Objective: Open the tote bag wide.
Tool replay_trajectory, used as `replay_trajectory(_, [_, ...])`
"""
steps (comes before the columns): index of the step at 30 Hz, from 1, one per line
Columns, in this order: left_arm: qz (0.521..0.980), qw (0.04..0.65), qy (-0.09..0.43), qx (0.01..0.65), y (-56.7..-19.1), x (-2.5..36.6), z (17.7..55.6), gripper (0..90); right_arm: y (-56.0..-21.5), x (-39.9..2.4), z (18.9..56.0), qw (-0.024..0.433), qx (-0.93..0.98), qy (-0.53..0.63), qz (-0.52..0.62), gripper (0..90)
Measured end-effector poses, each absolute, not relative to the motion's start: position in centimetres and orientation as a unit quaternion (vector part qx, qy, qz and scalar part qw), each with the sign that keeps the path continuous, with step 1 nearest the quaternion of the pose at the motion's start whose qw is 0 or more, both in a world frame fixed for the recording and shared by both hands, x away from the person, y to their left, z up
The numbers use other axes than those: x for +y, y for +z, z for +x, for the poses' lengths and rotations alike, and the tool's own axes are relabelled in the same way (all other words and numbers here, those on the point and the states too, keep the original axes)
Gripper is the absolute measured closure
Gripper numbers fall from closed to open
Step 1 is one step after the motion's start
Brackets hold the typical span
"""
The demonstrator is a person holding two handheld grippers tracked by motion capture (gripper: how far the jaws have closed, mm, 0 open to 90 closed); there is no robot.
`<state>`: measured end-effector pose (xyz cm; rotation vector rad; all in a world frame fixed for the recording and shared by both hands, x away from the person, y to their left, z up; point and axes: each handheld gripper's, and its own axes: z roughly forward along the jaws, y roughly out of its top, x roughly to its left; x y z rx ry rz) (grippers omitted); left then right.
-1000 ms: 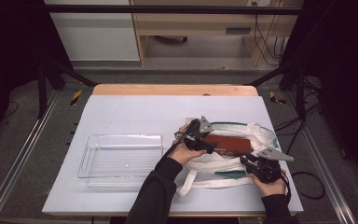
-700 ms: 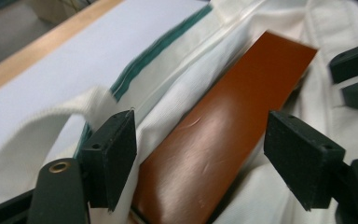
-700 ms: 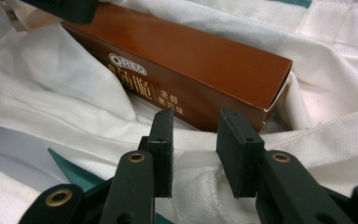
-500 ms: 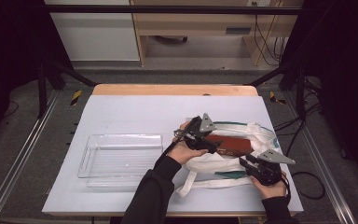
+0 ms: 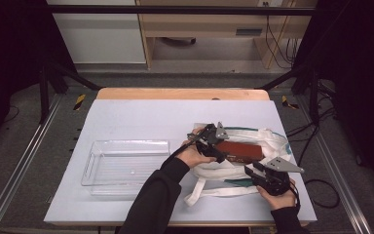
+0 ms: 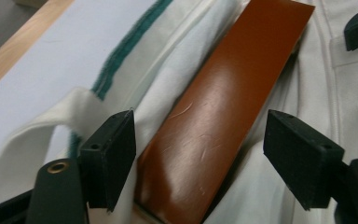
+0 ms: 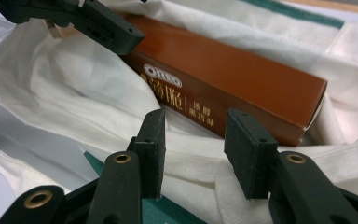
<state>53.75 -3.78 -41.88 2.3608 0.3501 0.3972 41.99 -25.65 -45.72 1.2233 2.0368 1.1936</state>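
Left gripper (image 5: 213, 146) hangs over the near end of the brown Oreo box (image 5: 238, 150), jaws spread wide to either side of it, clamped on nothing. The box's long axis runs straight away between those jaws, lying in the mouth of the white tote bag (image 5: 268, 141). Right gripper (image 7: 193, 151), jaws parted, empty, hovers over the bag's cloth just short of the box's side. Its view catches the printed lettering; the left gripper view gives a plain scuffed top. Beyond the left gripper's hand sits a clear plastic tray (image 5: 126, 165).
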Motion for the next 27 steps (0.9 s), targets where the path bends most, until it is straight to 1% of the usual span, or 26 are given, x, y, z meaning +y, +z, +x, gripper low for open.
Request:
replay_trajectory(2, [0.918,0.342,0.159,0.121,-42.4,-4.4,53.7,27.0,-46.0,-25.6,42.1,0.233,0.747,0.432,0.448,59.5])
replay_trajectory(4, [0.921,0.333,0.16,0.122,-42.9,-4.4,54.1,26.7,-46.1,-25.6,42.1,0.233,0.748,0.43,0.448,59.5])
replay_trajectory(6, [0.921,0.333,0.164,0.122,-43.1,-4.4,54.2,26.1,-46.2,-25.6,42.2,0.235,0.75,0.427,0.447,59.2])
replay_trajectory(11, [0.921,0.334,0.155,0.129,-43.7,-4.1,54.8,23.8,-46.6,-25.5,42.4,0.23,0.752,0.424,0.448,58.4])
replay_trajectory(15, [0.917,0.343,0.153,0.134,-44.4,-4.0,55.0,19.6,-46.8,-25.7,42.5,0.228,0.753,0.424,0.448,58.2])
replay_trajectory(19, [0.917,0.344,0.153,0.132,-44.5,-4.0,55.0,19.5,-47.0,-25.7,42.6,0.223,0.753,0.424,0.45,58.3])
replay_trajectory(24, [0.921,0.334,0.152,0.129,-44.2,-4.0,55.0,23.3,-47.2,-25.8,42.7,0.223,0.755,0.423,0.449,59.6])
replay_trajectory(27, [0.926,0.322,0.138,0.14,-43.7,-4.1,54.9,28.1,-47.4,-25.9,42.7,0.218,0.755,0.422,0.452,62.0])
